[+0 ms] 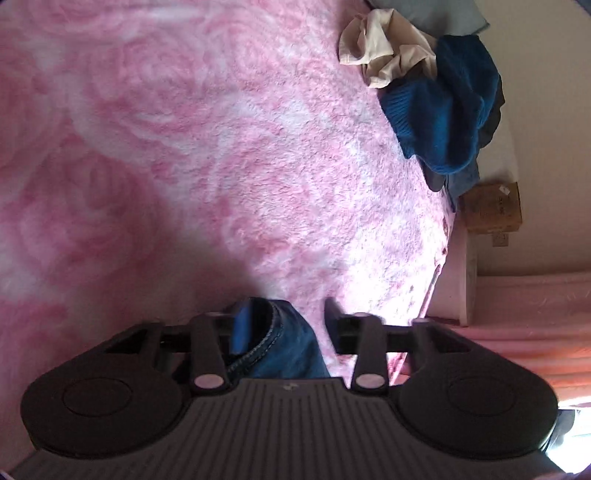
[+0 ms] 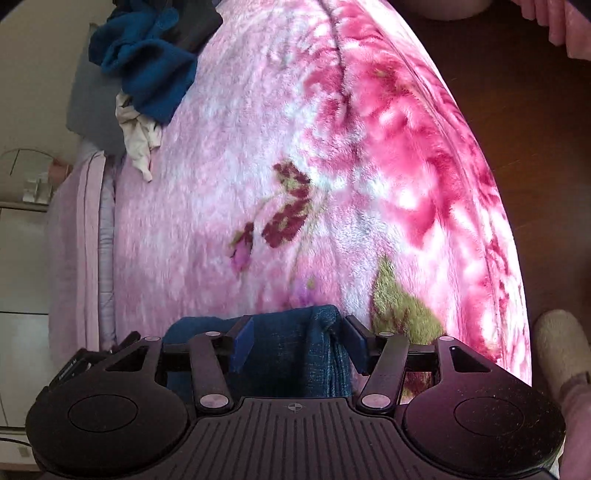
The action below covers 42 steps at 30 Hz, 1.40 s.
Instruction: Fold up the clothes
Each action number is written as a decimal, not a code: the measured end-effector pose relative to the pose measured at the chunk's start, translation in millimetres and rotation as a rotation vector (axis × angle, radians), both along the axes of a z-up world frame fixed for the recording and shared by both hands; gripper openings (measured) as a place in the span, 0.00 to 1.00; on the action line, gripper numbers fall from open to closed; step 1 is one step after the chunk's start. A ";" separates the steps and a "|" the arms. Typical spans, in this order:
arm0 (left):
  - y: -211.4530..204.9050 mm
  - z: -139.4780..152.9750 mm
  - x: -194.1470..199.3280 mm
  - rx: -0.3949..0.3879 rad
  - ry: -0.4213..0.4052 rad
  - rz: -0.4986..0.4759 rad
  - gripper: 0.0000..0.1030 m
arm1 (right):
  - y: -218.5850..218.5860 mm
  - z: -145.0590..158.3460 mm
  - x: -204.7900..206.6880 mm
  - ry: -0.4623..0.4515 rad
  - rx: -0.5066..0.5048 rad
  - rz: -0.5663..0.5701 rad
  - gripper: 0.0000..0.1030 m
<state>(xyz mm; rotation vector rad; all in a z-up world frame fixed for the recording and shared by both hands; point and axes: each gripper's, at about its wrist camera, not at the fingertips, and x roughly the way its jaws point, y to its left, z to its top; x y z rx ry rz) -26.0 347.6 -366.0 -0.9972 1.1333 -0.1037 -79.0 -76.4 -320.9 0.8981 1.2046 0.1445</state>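
Jeans (image 1: 284,339): blue denim, bunched up right between my fingers in both wrist views, hanging close over the bed.
Left jaws: my left gripper (image 1: 286,325) has the stitched denim hem lying against the blue-padded finger (image 1: 242,328); the other finger stands off it with blanket showing in the gap, so I read them as parted, not pinching.
Right jaws: my right gripper (image 2: 299,338) stands fairly wide, a fold of the same denim (image 2: 291,354) draped between the pads; whether either pad actually presses on it I cannot tell, the cloth hides the contact.
Surface: a fluffy pink blanket (image 1: 221,147) with a rose pattern covers the bed; from the right wrist it shows dark pink blooms and green leaves (image 2: 399,306).
Pile: one heap at the far edge of the blanket, well apart from me. I count a blue knit piece (image 1: 439,110), a cream piece (image 1: 384,48) and something dark beneath, perhaps a third garment.
Pillow: one grey-blue pillow (image 1: 432,14) behind the heap.
Room: pale wall, one cardboard box (image 1: 493,208) beside the bed, pink curtain (image 1: 524,332), dark wood floor (image 2: 517,92) on the right wrist's side.
Person: one fuzzy slipper (image 2: 557,347) on the floor by the bed edge.
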 end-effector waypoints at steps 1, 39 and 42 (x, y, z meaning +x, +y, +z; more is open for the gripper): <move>-0.6 1.8 -2.4 0.017 -0.044 -0.020 0.10 | 0.6 -1.6 -2.1 -0.009 -0.026 0.017 0.26; -57.1 51.3 -58.9 0.655 -0.386 -0.284 0.15 | -3.9 32.8 -18.6 -0.220 -0.280 0.062 0.17; -57.3 63.8 -75.2 0.568 -0.408 -0.284 0.15 | 5.1 49.8 -20.6 -0.287 -0.323 0.117 0.17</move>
